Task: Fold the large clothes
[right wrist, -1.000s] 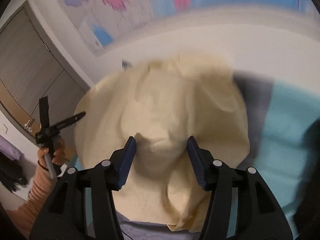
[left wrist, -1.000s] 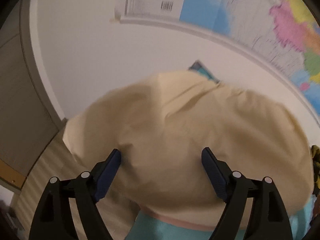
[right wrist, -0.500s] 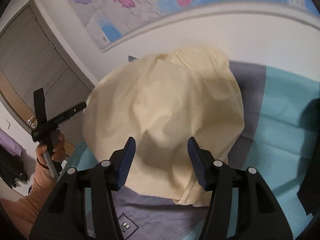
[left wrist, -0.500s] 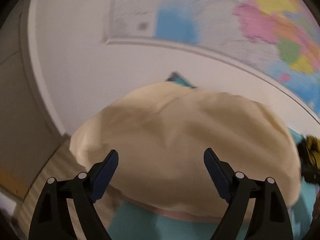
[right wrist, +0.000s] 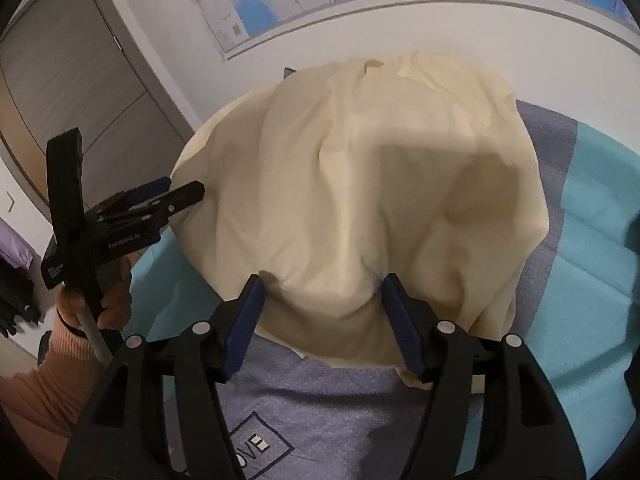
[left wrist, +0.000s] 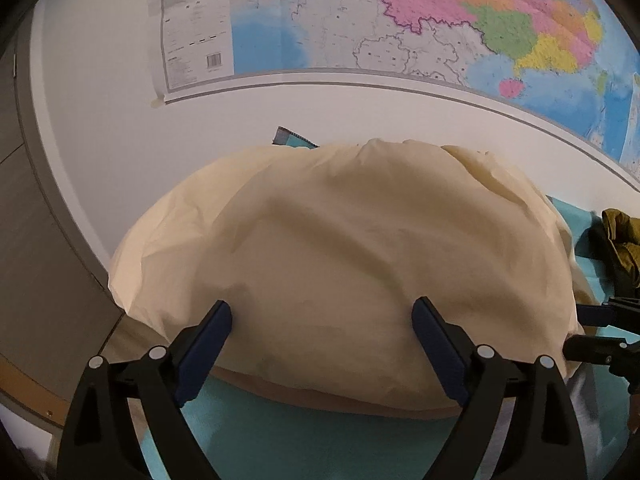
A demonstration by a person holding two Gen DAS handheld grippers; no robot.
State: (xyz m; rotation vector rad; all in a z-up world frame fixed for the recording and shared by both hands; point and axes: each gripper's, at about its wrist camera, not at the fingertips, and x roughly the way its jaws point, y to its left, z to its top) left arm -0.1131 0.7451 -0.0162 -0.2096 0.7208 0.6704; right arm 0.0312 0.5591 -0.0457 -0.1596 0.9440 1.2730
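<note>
Right wrist view showed the right gripper [right wrist: 322,300] nearest, its fingers [right wrist: 247,322] spread and just widened, a hump of the cream garment [right wrist: 360,184] bulging between them with no clear pinch. That garment lay heaped on a grey-lavender cloth [right wrist: 328,408] over the teal bed cover [right wrist: 592,248], against the wall below the map [left wrist: 420,20]. The left gripper [left wrist: 322,344] stood with fingers [left wrist: 208,340] wide apart and empty, just over the near hem. Judging by the rumpled lie, a fold had landed; next it would need smoothing, then a fresh edge gripped.
</note>
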